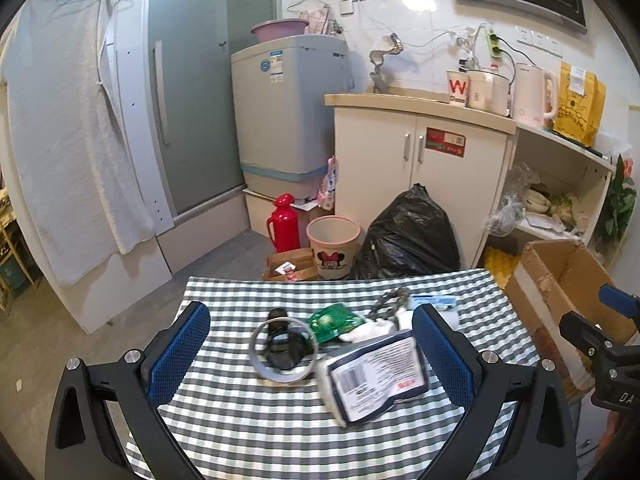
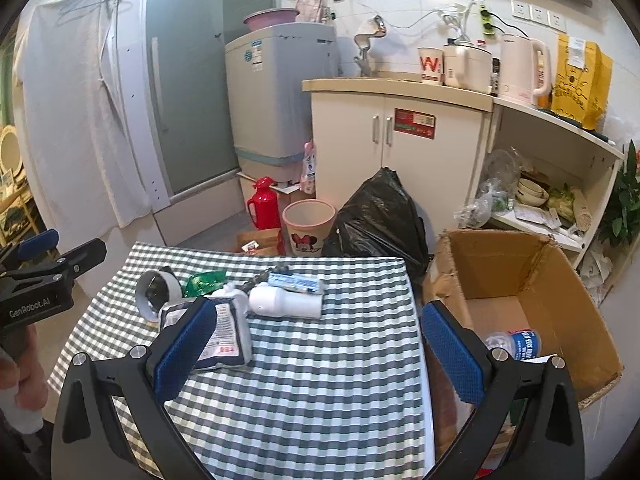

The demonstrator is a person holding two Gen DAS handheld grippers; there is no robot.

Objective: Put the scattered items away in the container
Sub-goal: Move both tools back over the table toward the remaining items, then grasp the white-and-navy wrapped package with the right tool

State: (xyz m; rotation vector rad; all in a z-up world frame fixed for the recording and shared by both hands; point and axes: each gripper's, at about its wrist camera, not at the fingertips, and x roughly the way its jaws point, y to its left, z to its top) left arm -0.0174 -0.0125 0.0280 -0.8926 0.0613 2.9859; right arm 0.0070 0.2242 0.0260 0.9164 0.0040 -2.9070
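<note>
Several items lie on a green-checked table point(image 1: 256, 432). A tape roll point(image 1: 258, 364) stands on edge with a dark object point(image 1: 282, 346) behind its ring. A labelled white packet point(image 1: 376, 380), a green sachet point(image 1: 334, 320), a chain point(image 1: 390, 302) and a tube point(image 1: 434, 302) lie nearby. My left gripper point(image 1: 312, 352) is open, its pads on either side of the roll and packet. My right gripper point(image 2: 318, 352) is open over bare cloth, nothing in it. The right wrist view adds a white bottle point(image 2: 284, 302) and an open cardboard box point(image 2: 500, 264) right of the table, with a plastic bottle point(image 2: 514, 344) inside.
Beyond the table's far edge, a pink bin point(image 1: 334, 252), a black rubbish bag point(image 1: 408, 236), a red flask point(image 1: 283, 224) and a brown paper bag point(image 1: 290, 266) sit on the floor. A cabinet point(image 1: 420, 168) and a washing machine point(image 1: 288, 112) stand behind them.
</note>
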